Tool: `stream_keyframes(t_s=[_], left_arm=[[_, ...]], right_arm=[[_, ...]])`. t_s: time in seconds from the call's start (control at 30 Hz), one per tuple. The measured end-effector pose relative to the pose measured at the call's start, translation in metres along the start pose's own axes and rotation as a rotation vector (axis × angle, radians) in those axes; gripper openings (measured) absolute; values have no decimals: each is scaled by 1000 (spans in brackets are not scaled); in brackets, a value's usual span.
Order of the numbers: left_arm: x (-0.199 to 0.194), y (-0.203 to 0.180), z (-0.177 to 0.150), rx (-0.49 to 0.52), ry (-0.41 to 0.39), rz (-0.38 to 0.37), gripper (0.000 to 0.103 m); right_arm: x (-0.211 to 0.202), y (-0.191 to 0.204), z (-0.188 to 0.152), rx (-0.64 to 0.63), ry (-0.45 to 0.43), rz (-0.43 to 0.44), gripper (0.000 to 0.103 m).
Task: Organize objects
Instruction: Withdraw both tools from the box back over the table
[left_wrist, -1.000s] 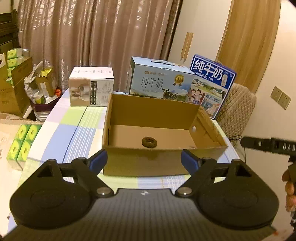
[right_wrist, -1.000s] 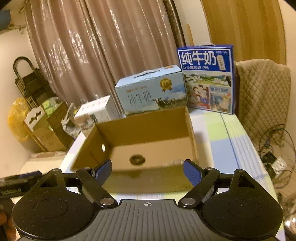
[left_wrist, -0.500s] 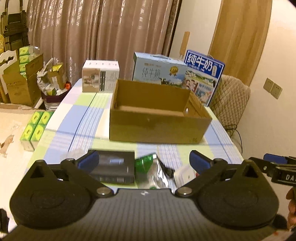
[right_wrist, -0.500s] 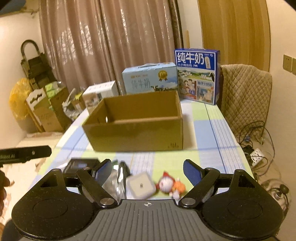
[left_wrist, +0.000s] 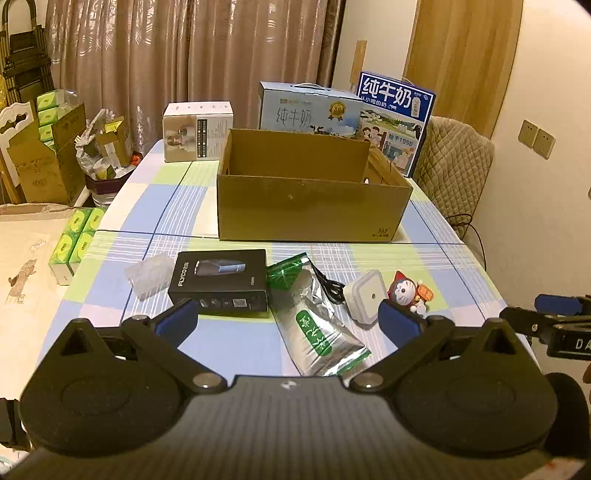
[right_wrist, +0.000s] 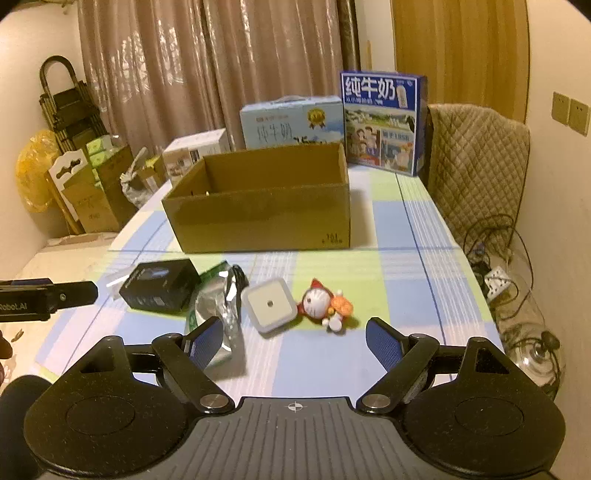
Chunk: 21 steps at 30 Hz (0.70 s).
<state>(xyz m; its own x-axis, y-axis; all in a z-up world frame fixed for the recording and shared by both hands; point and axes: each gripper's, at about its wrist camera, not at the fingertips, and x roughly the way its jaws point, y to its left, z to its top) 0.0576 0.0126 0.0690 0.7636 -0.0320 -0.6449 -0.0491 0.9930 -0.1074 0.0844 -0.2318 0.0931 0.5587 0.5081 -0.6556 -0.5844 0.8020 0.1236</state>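
An open cardboard box (left_wrist: 310, 206) stands mid-table, also in the right wrist view (right_wrist: 266, 218). In front of it lie a black shaver box (left_wrist: 221, 282), a clear plastic piece (left_wrist: 147, 275), a green and silver foil pouch (left_wrist: 314, 325), a black cable (left_wrist: 327, 286), a white square plug light (left_wrist: 364, 297) and a small cat figurine (left_wrist: 408, 291). The right wrist view shows the shaver box (right_wrist: 160, 284), pouch (right_wrist: 218, 306), plug light (right_wrist: 269, 304) and figurine (right_wrist: 325, 304). My left gripper (left_wrist: 288, 325) and right gripper (right_wrist: 293, 341) are open, empty, above the table's near edge.
Two milk cartons (left_wrist: 306, 110) (left_wrist: 395, 118) and a white box (left_wrist: 197, 136) stand behind the cardboard box. A quilted chair (right_wrist: 476, 170) is at the right. Cartons and tissue packs (left_wrist: 74, 240) crowd the floor at the left. Cables and a power strip (right_wrist: 498, 280) lie right.
Both grippers have pulled back and away from the cardboard box toward the table's near edge. The loose items in front of the box have come into view. Both stay open.
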Motion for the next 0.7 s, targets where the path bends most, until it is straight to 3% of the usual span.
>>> stream_keyframes(t_s=[0.7], left_arm=[[4,-19,-16,44,24,-10,102]], right_arm=[[4,-9,-15,9,47,-14,82]])
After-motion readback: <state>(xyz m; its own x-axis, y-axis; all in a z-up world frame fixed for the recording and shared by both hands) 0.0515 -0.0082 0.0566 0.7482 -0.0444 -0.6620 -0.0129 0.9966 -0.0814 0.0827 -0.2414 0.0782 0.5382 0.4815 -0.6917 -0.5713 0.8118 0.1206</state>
